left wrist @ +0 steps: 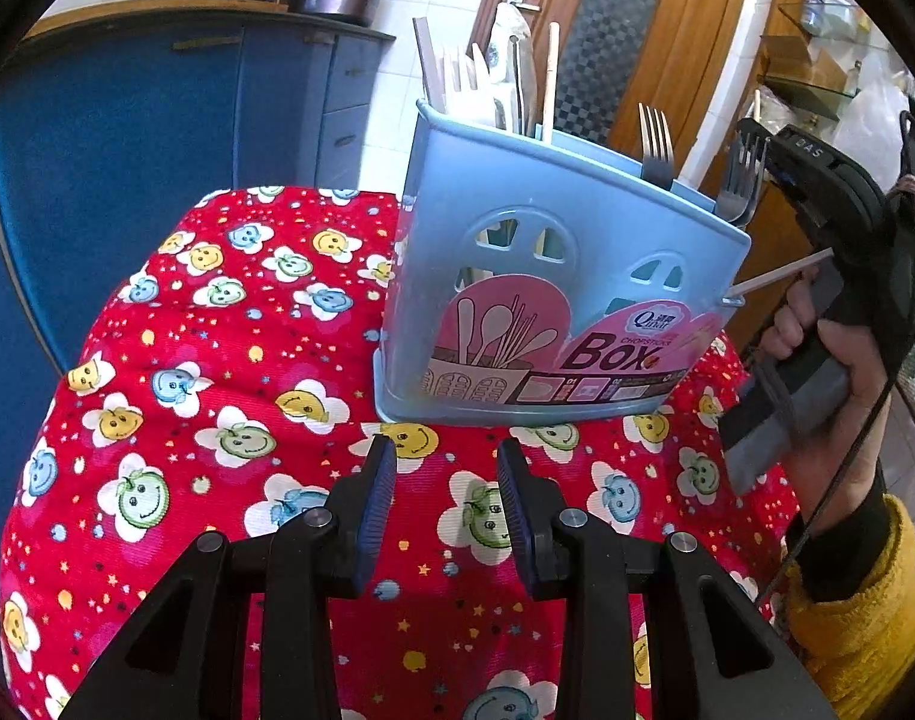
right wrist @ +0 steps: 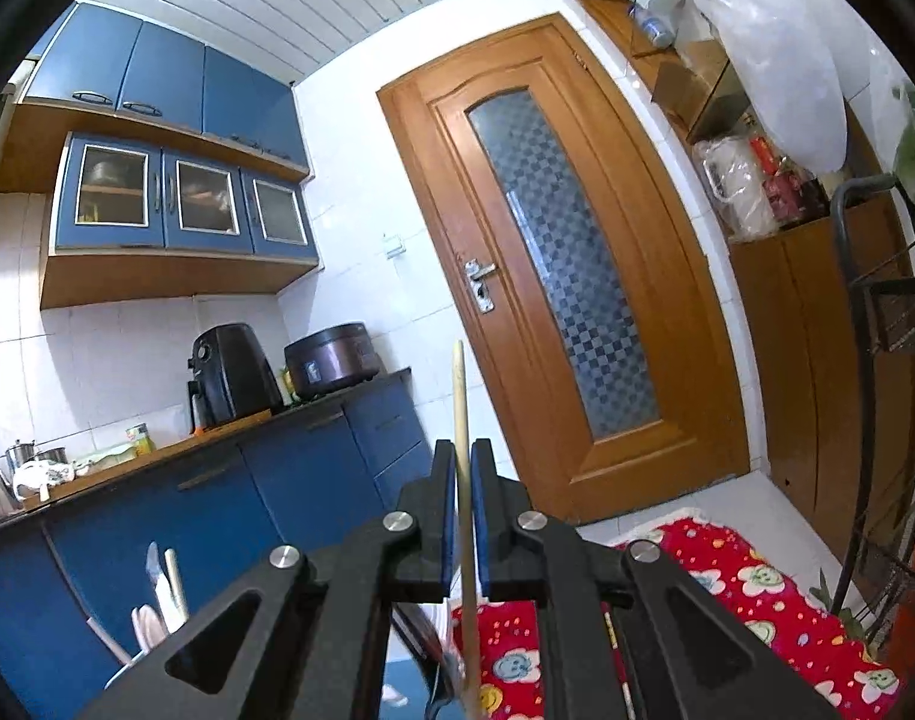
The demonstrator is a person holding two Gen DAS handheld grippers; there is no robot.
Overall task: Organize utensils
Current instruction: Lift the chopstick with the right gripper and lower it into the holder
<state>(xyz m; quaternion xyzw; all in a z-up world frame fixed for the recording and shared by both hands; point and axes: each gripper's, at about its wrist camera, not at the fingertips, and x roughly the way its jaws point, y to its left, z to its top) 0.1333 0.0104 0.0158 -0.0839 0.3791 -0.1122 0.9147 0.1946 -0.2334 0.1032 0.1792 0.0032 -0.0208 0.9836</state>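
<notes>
Beyond the blue utensil box (left wrist: pixel 553 306), the right gripper (right wrist: pixel 464 516) clamps a wooden chopstick (right wrist: pixel 460 396), lower end hidden; the left gripper (left wrist: pixel 445 480) gapes empty.

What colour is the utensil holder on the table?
Light blue, with a pink label on its front; the utensil holder shows best in the left wrist view.

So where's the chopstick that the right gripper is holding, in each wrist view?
Right wrist: the chopstick stands upright at centre, clamped in the right gripper.
Left wrist: a pale stick slants at the far right, beside that gripper's body. It is probably the same chopstick, but the grip is hidden.
Shared landmark: the wooden door with its checkered glass panel.
</notes>
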